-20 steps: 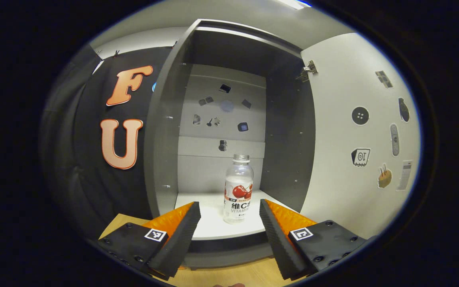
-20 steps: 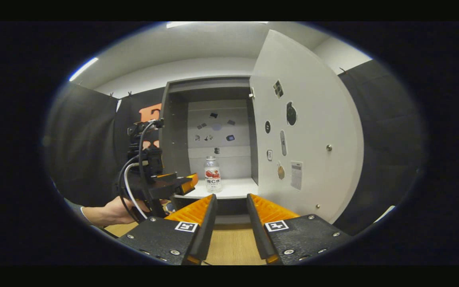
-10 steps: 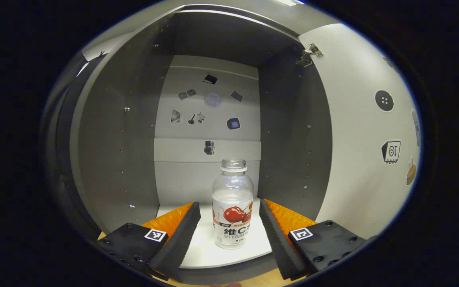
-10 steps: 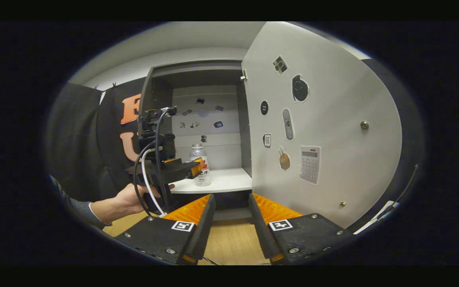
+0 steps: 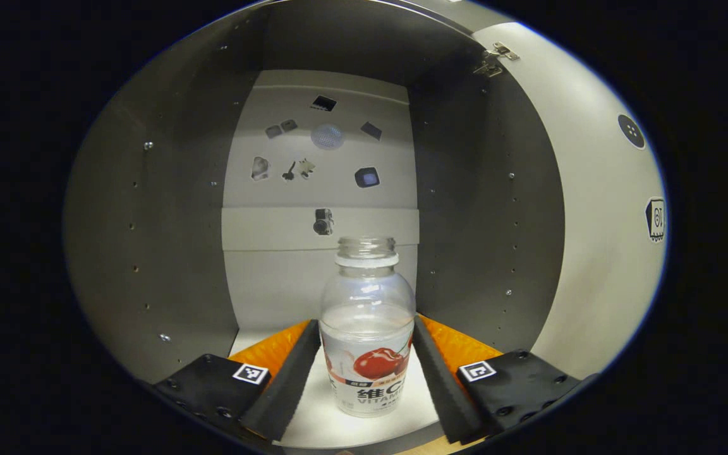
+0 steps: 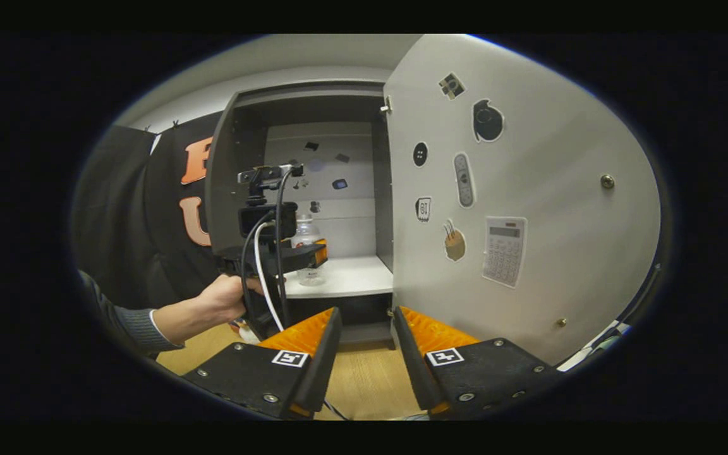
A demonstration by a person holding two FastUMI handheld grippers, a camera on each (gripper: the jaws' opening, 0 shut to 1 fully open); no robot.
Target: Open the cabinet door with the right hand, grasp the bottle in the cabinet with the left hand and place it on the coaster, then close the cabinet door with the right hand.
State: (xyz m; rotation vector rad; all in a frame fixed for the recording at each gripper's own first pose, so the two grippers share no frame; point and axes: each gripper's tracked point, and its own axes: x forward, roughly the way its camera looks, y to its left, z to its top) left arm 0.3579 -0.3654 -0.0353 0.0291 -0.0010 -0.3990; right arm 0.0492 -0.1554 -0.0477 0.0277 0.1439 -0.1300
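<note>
Bottle [image 5: 367, 335] stands upright on cabinet shelf [image 5: 320, 423] btwn spread fingers of left gripper [image 5: 365, 373], not yet clamped: squeeze label band squarely, w/ right gripper [image 6: 362, 354] idle, parted.

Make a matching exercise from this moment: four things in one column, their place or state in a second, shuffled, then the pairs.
Things:
1. bottle
2. cabinet door
3. left hand-held gripper
4. right hand-held gripper

States:
A. swung wide open
B. open, back from the cabinet, over the wooden table
C. upright on the white shelf, uncapped
D. open, a finger on each side of the bottle

Pairs: 1-C, 2-A, 3-D, 4-B
</note>
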